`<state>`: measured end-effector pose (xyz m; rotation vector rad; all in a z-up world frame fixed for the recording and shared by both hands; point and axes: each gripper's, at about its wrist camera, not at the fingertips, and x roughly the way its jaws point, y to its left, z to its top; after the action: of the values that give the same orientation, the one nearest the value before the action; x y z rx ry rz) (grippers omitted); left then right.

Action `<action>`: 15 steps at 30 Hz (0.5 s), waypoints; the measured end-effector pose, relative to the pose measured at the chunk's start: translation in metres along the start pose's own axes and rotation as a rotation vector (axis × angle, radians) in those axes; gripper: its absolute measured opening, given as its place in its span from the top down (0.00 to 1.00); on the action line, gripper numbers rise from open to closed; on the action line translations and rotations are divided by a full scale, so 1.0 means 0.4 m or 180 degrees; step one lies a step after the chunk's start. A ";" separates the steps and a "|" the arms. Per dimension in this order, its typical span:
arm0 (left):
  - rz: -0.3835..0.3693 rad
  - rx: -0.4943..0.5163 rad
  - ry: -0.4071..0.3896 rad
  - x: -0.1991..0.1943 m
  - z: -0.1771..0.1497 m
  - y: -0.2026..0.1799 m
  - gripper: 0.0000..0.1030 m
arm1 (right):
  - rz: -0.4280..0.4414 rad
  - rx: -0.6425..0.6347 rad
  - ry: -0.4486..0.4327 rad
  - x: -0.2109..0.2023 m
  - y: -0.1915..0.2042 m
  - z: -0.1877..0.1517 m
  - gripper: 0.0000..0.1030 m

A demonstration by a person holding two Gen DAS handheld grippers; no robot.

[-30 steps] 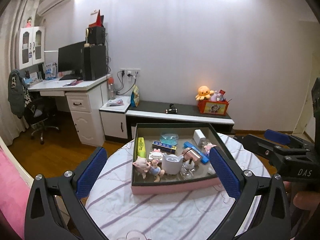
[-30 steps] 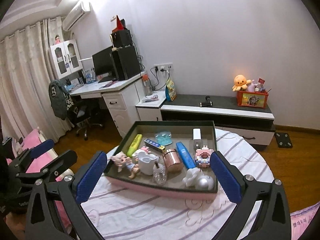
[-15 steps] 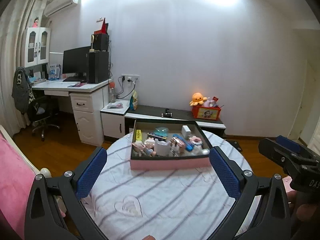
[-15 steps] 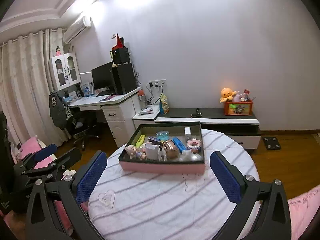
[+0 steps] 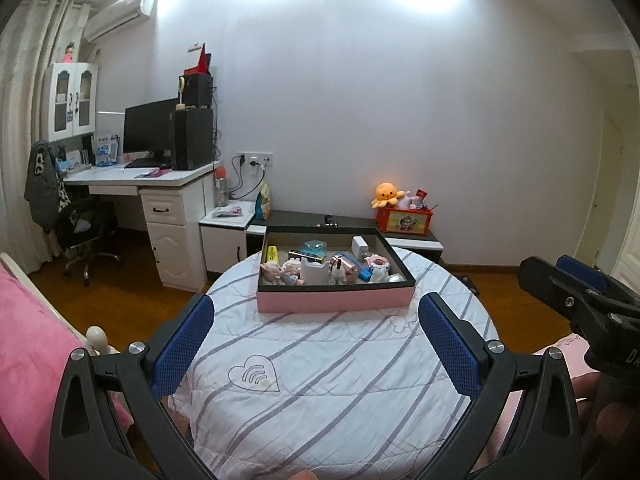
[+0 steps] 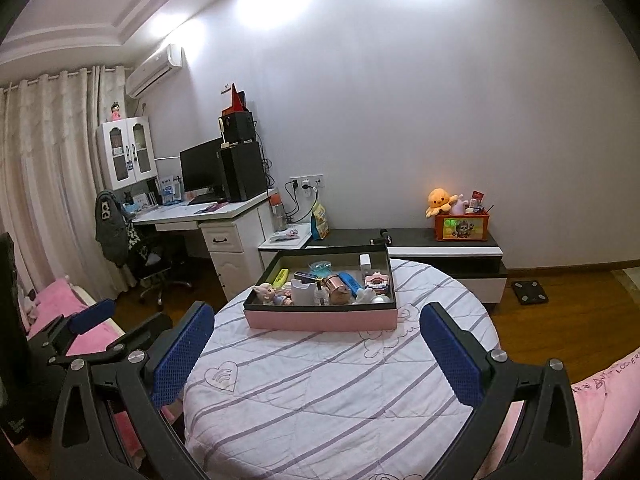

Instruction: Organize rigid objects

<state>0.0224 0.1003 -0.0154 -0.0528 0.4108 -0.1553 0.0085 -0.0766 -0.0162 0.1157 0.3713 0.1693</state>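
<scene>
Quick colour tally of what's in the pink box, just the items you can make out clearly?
Yellow: 1, yellow marker pen
Blue: 1, blue flat bar
Rose-gold: 1, rose-gold metal cylinder
Teal: 1, teal translucent bowl
White: 2, white plastic cup, white charger block
Total: 6; figurines too small to count.

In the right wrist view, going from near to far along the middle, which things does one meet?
Striped tablecloth → pink tray of small objects → low dark cabinet → white wall.
</scene>
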 end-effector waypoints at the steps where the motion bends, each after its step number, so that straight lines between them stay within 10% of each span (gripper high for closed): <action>1: 0.0009 -0.0006 -0.0002 0.000 -0.003 -0.002 0.00 | 0.0004 0.0005 0.0011 0.003 -0.001 -0.002 0.00; 15: 0.0206 -0.0029 -0.0025 -0.011 -0.005 0.005 0.00 | -0.0018 0.0011 0.0015 -0.003 0.005 -0.011 0.00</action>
<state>0.0178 0.1028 -0.0155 -0.0491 0.4049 -0.0893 0.0053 -0.0747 -0.0196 0.1178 0.3766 0.1633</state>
